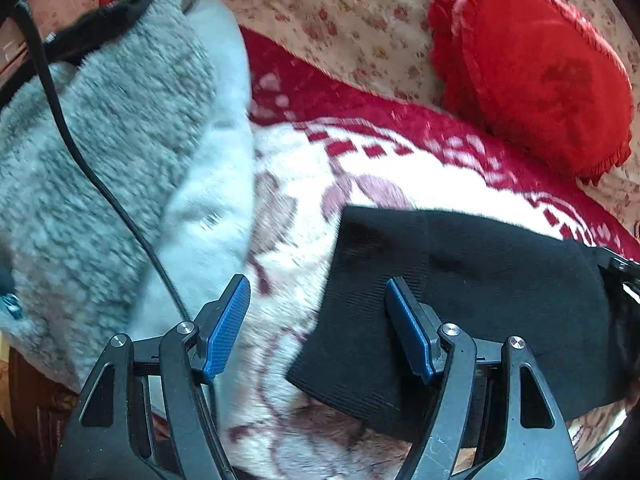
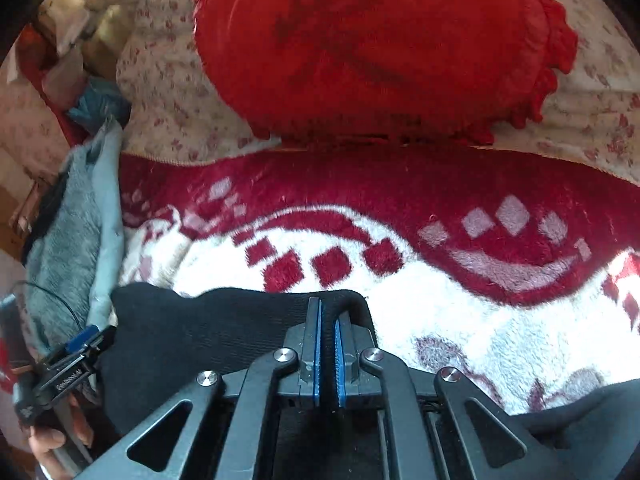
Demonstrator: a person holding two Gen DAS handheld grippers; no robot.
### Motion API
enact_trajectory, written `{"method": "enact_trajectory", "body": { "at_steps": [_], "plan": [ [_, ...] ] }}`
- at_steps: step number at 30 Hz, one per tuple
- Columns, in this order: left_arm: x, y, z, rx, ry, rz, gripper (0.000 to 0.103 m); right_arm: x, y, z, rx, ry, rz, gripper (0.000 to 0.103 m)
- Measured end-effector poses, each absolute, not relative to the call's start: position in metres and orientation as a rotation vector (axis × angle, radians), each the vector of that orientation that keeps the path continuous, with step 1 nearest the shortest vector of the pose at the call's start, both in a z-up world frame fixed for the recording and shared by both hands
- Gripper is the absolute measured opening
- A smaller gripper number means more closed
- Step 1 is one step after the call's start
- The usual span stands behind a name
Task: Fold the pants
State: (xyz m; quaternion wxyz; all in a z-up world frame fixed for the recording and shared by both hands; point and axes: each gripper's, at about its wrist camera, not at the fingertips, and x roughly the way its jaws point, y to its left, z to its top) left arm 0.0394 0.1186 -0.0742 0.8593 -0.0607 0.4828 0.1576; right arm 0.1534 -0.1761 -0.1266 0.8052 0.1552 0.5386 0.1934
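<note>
- Black pants (image 1: 460,292) lie on a red-and-white fleece blanket (image 1: 304,168) on a bed, near edge of scene, folded into a thick band.
- Left claw (image 1: 318,326) spread wide, blue pads apart; nothing between them but blanket. Its right pad sits over the left end of the pants; contact unclear.
- Right claw (image 2: 328,354) pressed together. The dark rolled edge of the pants (image 2: 224,332) sits right at its tips; cannot tell whether fabric is pinched.
- Left wrist view only: full face of a grey fleecy garment (image 1: 100,152) with pale lining at far left, a black cable (image 1: 80,152) across it, blurred.
- Right wrist view only: the left claw (image 2: 90,338) from the side at the pants' left end, fingers (image 2: 48,440) of the hand holding it, clutter of bags at far left.
- Both views: red frilled cushion (image 2: 372,48) at the far side on a floral sheet (image 2: 168,92); in the right view it fills the top.
- Right view shows more dark cloth at near right corner; what it is, unclear.
</note>
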Motion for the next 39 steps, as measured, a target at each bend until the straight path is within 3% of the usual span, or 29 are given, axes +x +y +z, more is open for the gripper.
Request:
{"method": "enact_trajectory", "body": {
  "at_steps": [10, 14, 21, 29, 39],
  "plan": [
    [0.019, 0.128, -0.047, -0.143, 0.993, 0.311, 0.070, 0.100, -0.156, -0.057, 0.188, 1.049, 0.578, 0.008],
    [0.011, 0.132, -0.056, -0.213, 1.036, 0.284, 0.070, 0.075, -0.104, -0.058, 0.117, 1.055, 0.762, 0.012],
    [0.019, 0.115, -0.056, -0.216, 1.017, 0.261, 0.070, 0.090, -0.061, -0.093, -0.116, 1.061, 0.594, 0.021],
    [0.047, 0.087, -0.073, -0.105, 1.020, 0.269, 0.070, 0.137, -0.071, -0.123, -0.045, 1.064, 0.498, 0.024],
    [0.038, 0.070, -0.054, -0.090, 0.986, 0.246, 0.070, 0.097, -0.102, -0.079, 0.030, 1.049, 0.552, 0.025]
  ]
}}
